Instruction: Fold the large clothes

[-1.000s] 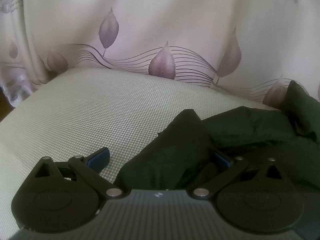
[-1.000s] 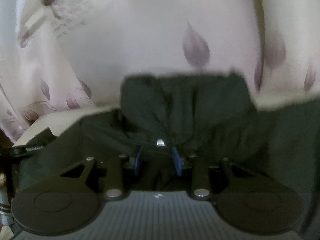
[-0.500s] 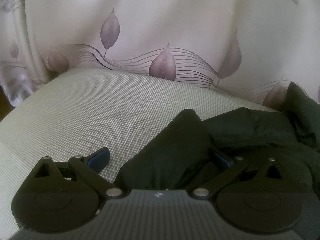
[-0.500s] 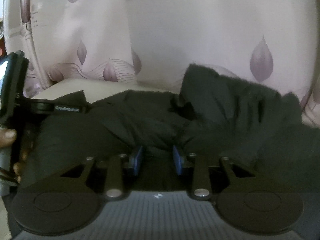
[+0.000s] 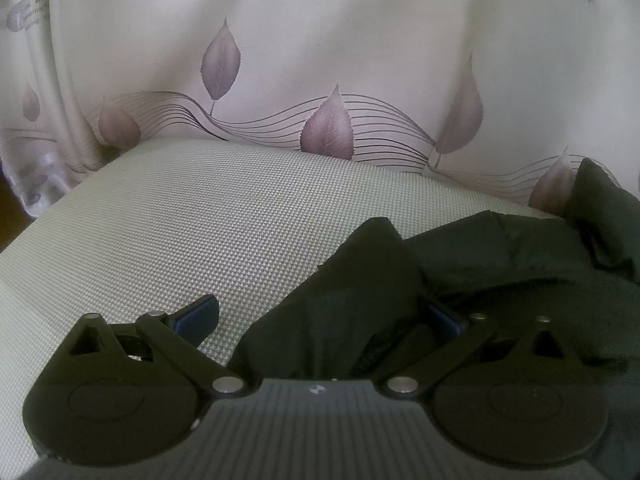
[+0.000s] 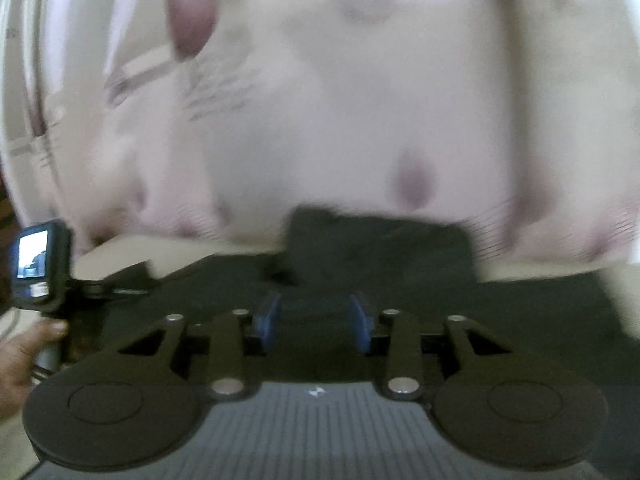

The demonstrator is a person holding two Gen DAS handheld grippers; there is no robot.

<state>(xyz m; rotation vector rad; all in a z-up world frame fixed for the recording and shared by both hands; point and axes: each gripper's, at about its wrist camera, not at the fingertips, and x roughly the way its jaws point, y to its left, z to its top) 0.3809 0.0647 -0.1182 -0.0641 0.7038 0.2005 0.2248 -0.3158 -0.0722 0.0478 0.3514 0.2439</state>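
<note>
Meanwhile both tongs, left point(image 5: 320, 316) and right point(image 6: 316, 320), straddle dark garment point(image 5: 500, 256).

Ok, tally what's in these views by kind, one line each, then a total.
Dark garment: 1
Claws: 2, left claw and right claw
Woven pale cushion: 1
Leaf-print curtain: 1
Total: 5

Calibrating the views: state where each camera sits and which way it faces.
Left wrist: on the left hand-held gripper, facing along open fingers across the pale woven cushion to the leaf-print curtain.
Right wrist: on the right hand-held gripper, blurred, facing the curtain; the person's hand shows at left.
Shared: the dark crumpled garment and the curtain.
</note>
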